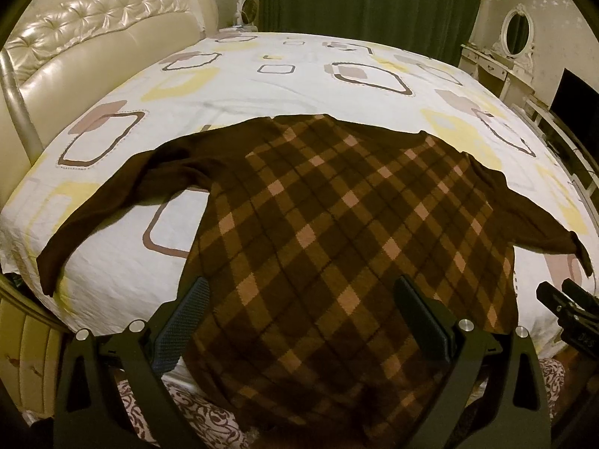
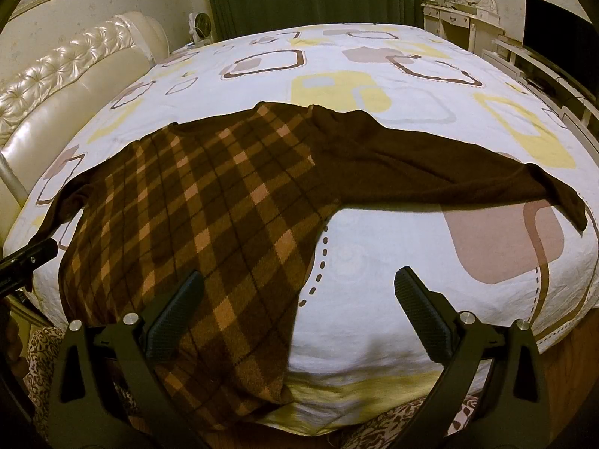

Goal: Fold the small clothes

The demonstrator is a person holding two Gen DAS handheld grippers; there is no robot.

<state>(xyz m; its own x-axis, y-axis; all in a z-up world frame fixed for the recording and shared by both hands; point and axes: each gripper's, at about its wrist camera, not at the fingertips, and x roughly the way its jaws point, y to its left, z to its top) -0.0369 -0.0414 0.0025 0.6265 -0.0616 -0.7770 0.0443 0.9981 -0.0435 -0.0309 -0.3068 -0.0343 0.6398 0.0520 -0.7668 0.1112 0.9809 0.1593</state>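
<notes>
A brown sweater with a checked front (image 1: 337,202) lies spread flat on the bed, sleeves out to both sides, its hem hanging over the near edge. It also shows in the right wrist view (image 2: 209,202). My left gripper (image 1: 303,284) is open and empty, just above the sweater's lower body. My right gripper (image 2: 299,280) is open and empty, over the sweater's right hem edge and the bare sheet. The right sleeve (image 2: 468,172) reaches toward the bed's right side. The left sleeve (image 1: 108,202) reaches left. The right gripper's fingertips (image 1: 565,299) show at the left view's right edge.
The bed has a white sheet with brown and yellow squares (image 1: 299,86). A padded cream headboard (image 1: 93,52) stands at the left. Green curtains (image 1: 367,3) hang behind. A white dressing table with an oval mirror (image 1: 513,45) and a dark screen (image 2: 554,26) stand at the right.
</notes>
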